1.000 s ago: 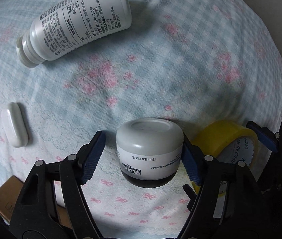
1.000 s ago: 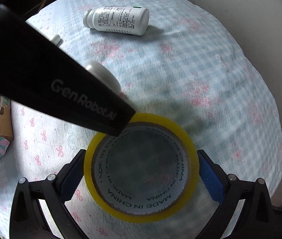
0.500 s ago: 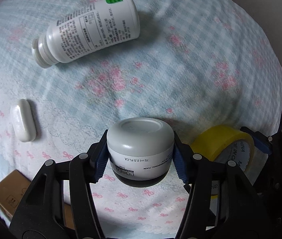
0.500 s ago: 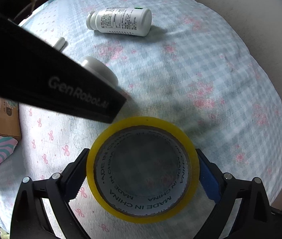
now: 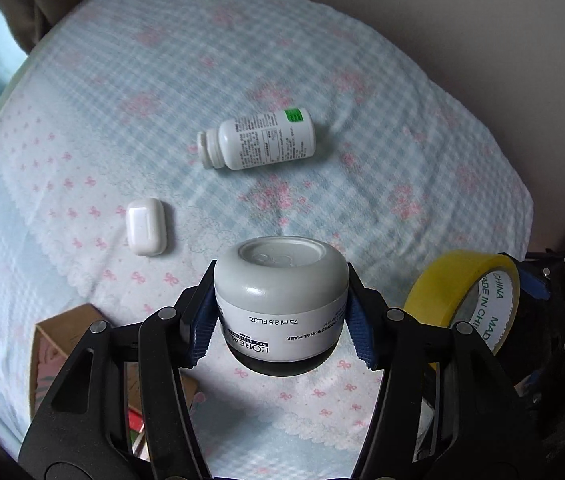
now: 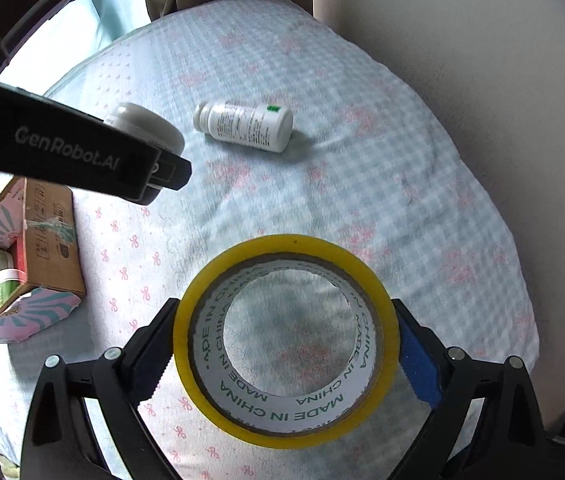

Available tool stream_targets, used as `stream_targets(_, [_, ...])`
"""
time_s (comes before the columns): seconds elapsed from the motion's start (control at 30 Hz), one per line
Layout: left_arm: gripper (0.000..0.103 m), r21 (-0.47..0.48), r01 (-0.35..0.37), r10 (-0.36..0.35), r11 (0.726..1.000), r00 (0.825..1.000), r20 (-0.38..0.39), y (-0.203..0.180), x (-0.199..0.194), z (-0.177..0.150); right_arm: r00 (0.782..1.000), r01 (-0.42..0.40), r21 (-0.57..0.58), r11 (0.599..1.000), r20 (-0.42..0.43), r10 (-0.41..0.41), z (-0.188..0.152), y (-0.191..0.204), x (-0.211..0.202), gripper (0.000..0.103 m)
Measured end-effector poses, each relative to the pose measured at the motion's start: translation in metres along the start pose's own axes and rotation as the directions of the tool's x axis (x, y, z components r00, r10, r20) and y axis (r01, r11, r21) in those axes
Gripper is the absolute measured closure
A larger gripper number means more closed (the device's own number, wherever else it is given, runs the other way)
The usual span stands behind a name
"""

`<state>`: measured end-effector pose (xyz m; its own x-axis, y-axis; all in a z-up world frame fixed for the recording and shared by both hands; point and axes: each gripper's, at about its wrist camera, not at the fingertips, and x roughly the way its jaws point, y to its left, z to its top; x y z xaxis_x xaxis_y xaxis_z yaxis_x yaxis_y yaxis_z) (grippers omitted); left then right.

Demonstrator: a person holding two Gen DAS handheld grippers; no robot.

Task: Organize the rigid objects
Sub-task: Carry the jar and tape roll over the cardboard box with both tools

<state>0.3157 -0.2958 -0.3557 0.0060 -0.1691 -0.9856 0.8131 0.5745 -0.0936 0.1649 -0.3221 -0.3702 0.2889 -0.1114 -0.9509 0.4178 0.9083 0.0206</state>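
Note:
My left gripper is shut on a grey L'Oreal mask jar and holds it upside down above the bed. My right gripper is shut on a yellow tape roll, also held up off the cloth; the roll also shows in the left wrist view. A white pill bottle lies on its side on the checked cloth, also seen in the right wrist view. A small white case lies left of the jar.
An open cardboard box with small containers inside sits at the left edge of the bed; its corner shows in the left wrist view. A pale wall runs along the bed's right side.
My left gripper closed on the jar and lifted it. My right gripper lifted the tape roll. Both views pulled back from the cloth, so the bottle and case look smaller.

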Motion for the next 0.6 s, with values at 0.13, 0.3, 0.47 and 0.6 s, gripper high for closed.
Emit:
stream_targets(0.13, [0.05, -0.042, -0.013, 0.016, 0.999, 0.997, 0.071, 0.011, -0.051, -0.028, 0.999, -0.014, -0.015, 1.0, 0.046, 0.015, 0.009, 0.012, -0.047, 0.007])
stream_targets(0.3, [0.05, -0.107, -0.034, 0.05, 0.994, 0.987, 0.155, 0.036, -0.112, -0.063, 0.997, -0.03, -0.049, 0.998, 0.076, 0.034, 0.027, 0.031, -0.099, 0.007])
stream_targets(0.47, [0.05, -0.197, -0.05, 0.092, 0.979, 0.973, 0.213, 0.068, -0.162, -0.111, 0.993, -0.071, -0.091, 0.993, 0.083, 0.079, 0.047, 0.062, -0.14, 0.007])
stream_targets(0.6, [0.05, -0.284, -0.051, 0.121, 0.958, 0.965, 0.233, 0.103, -0.191, -0.155, 0.988, -0.098, -0.165, 0.981, 0.099, 0.115, 0.058, 0.102, -0.164, 0.006])
